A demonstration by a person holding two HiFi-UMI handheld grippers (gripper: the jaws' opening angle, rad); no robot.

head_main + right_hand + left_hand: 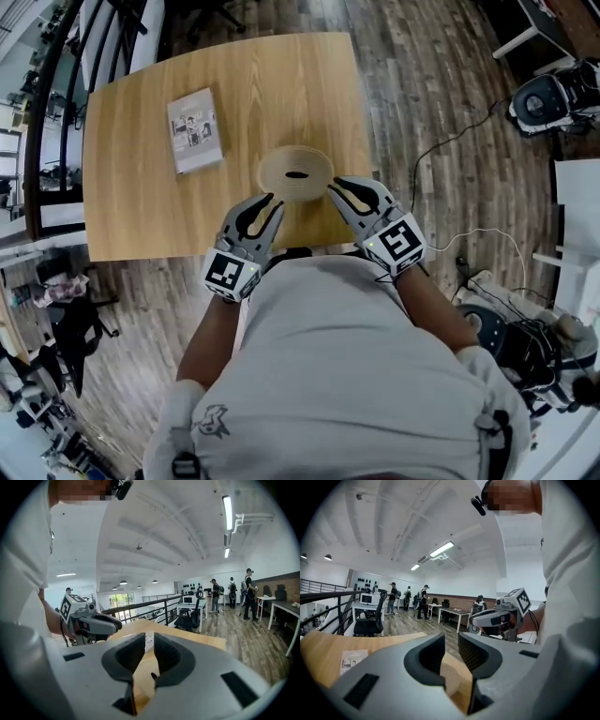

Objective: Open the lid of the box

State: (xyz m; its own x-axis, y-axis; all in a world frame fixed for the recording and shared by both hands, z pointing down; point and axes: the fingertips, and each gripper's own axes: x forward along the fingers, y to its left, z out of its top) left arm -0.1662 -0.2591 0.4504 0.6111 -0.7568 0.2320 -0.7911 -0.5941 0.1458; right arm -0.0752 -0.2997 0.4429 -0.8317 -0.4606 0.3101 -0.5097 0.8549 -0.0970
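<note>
A round, flat woven box (295,173) with a dark slot in the middle of its lid sits near the front edge of the wooden table (131,197). My left gripper (273,200) is at the box's front left, tips just short of its rim. My right gripper (333,189) is at its front right, close to the rim. Both point at the box from opposite sides. In the left gripper view the jaws (451,641) stand a narrow gap apart with only the box (449,679) beyond them. The right gripper (149,641) shows the same narrow gap over the box (140,684).
A grey booklet (194,129) lies on the table behind and left of the box. A black railing (42,122) runs along the table's left side. White cables (469,234) trail over the wood floor at right, near a fan-like device (548,98). A black office chair (70,328) stands at lower left.
</note>
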